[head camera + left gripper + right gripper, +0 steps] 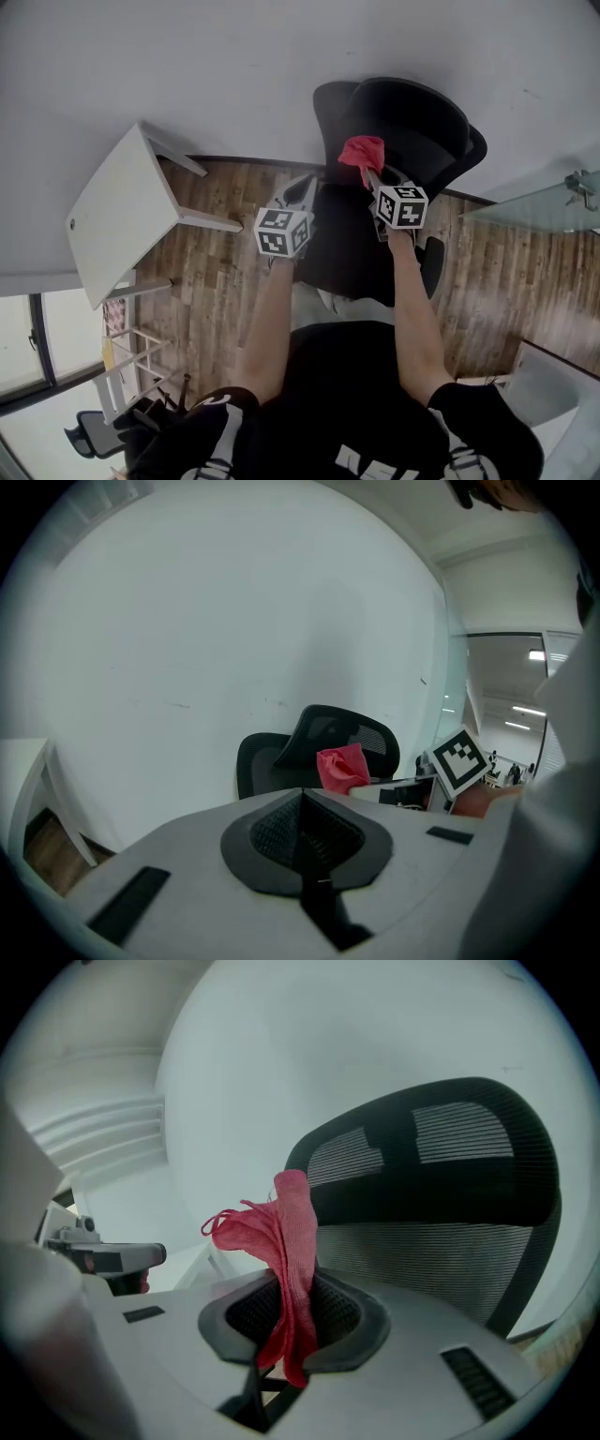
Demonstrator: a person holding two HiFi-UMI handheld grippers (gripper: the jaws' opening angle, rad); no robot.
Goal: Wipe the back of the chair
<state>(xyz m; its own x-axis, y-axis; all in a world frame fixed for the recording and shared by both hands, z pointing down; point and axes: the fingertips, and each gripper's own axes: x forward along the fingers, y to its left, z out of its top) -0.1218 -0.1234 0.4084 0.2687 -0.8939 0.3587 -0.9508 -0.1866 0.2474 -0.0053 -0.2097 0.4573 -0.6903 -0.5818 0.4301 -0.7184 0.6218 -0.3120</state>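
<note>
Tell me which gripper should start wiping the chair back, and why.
Right. The right gripper clamps the red cloth and faces the chair back; the left gripper has its jaws together on nothing.

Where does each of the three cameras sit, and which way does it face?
Head view: on the person's head, looking steeply down at the black mesh office chair by the white wall; both forearms, left tongs and right tongs show.
Left gripper view: on the left tongs, facing wall and chair; its shut, empty jaws and the right tongs' marker cube show.
Right gripper view: on the right tongs, facing the chair's back close up; its jaws clamp the red cloth.
Shared: chair and cloth appear in all three.
</note>
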